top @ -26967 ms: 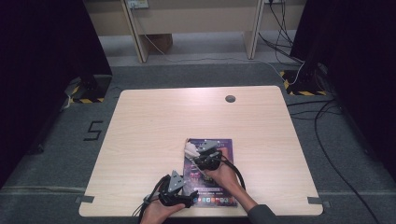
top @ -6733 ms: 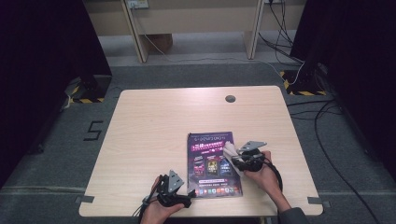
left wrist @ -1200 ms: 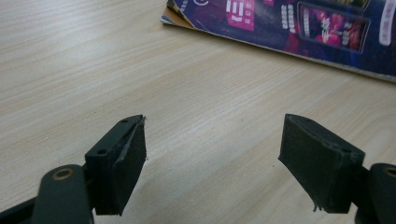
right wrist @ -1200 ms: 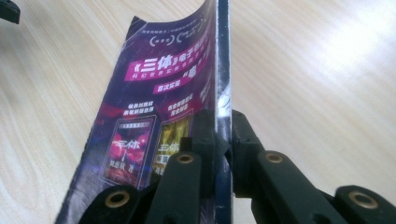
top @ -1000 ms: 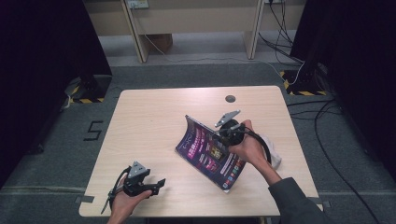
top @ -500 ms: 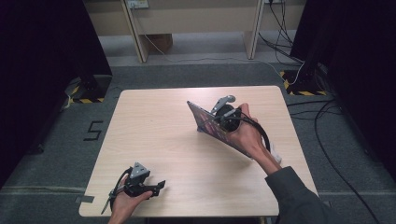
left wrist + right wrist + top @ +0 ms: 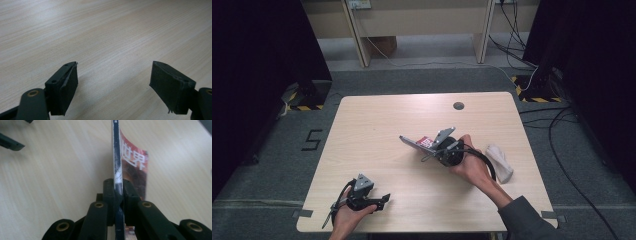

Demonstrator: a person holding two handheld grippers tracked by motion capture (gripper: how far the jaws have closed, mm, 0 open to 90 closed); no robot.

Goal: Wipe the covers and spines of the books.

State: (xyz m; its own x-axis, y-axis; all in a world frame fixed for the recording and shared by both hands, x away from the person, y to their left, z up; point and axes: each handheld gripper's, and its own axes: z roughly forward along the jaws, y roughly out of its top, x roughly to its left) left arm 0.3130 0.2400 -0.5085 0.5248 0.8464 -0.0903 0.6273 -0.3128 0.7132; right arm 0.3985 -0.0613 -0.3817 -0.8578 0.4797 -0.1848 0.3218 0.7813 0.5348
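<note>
Since the earlier frames, the magazine [image 7: 418,143] has been lifted off the table [image 7: 377,120], where it lay flat near the front edge, and carried toward the middle; the left gripper [image 7: 383,200] has been drawn aside to the front left corner.

At the left of the high view, the left gripper is held low over the wood by the person's left hand [image 7: 346,216], near the front edge. Its jaws are seen standing wide apart, with only bare table between them in the left gripper view, where the left gripper [image 7: 113,87] is pointed across the wood grain.

Toward the middle of the table, the magazine is held raised and tilted, edge-on to the high camera, its red cover partly shown. It is clamped at its edge by the right gripper [image 7: 428,150], which is gripped by the right hand [image 7: 472,165]. In the right gripper view the jaws of the right gripper [image 7: 118,192] are pressed tight on the thin magazine [image 7: 133,162], whose red cover curls off to one side.

Farther right, a white cloth [image 7: 500,161] is seen lying near the table's right edge, just beside the right forearm. A dark round hole [image 7: 458,105] is seen near the far edge.
</note>
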